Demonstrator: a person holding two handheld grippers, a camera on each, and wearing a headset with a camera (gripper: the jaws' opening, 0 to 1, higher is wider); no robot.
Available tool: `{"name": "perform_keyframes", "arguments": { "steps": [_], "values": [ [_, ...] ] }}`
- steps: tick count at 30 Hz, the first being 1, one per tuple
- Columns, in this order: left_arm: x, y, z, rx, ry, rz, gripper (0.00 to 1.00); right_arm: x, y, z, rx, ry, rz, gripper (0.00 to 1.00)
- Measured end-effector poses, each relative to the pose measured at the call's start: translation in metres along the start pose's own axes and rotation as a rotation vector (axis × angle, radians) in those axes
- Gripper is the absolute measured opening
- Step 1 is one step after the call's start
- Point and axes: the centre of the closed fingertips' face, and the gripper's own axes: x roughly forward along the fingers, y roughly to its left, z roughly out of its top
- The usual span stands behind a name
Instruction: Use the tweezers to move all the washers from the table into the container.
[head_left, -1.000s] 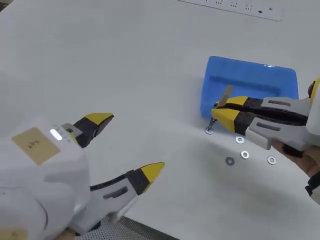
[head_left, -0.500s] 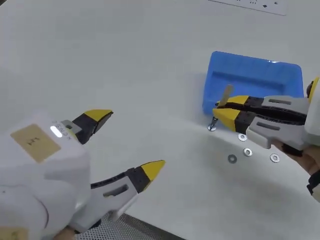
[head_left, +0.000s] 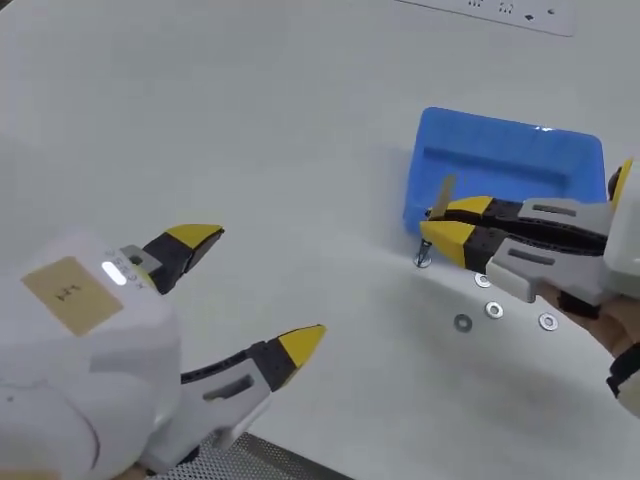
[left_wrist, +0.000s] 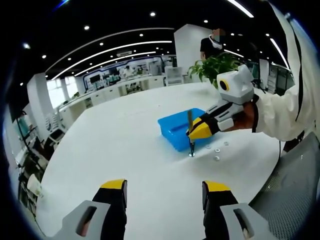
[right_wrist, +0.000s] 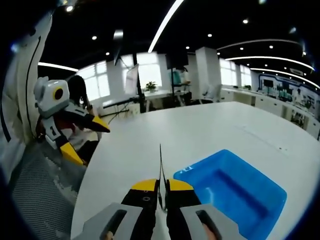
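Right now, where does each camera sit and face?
Head view: on the headset, looking down at the table; left tongs open, right tongs shut on the tweezers.
Left gripper view: on the left tongs, facing the blue container, washers and right tongs; own jaws below.
Right gripper view: on the right tongs, facing along the tweezers past the container; left tongs far left.
All three share the container.

Finishes observed
We note a glossy blue plastic rectangular container, shiny round metal washers, smooth matt white tabletop.
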Motion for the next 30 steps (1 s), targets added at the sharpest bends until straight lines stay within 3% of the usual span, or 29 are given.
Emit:
{"name": "perform_keyframes", "arguments": {
  "steps": [5,7,11,14,17,30],
  "values": [
    [0.0,0.001,0.0,-0.001,0.001,0.005,0.61,-0.002,0.004,-0.002,-0.014,0.01,-0.008,0.02],
    [0.0,0.001,0.0,0.003,-0.001,0.01,0.61,-0.005,0.005,-0.004,-0.066,0.025,-0.027,0.02],
    [0.0,0.001,-0.001,0.004,0.002,0.012,0.6,-0.005,0.007,-0.006,-0.068,0.031,-0.034,0.02],
    [0.0,0.001,-0.001,0.007,0.007,0.01,0.6,-0.005,0.006,-0.011,-0.159,0.074,-0.055,0.02],
    [0.0,0.001,-0.002,0.012,0.008,0.012,0.59,-0.003,0.009,-0.012,-0.133,0.076,-0.039,0.01],
    [-0.002,0.002,0.001,0.011,-0.008,0.015,0.57,-0.004,0.002,-0.011,-0.064,0.092,-0.069,0.0]
  ]
}}
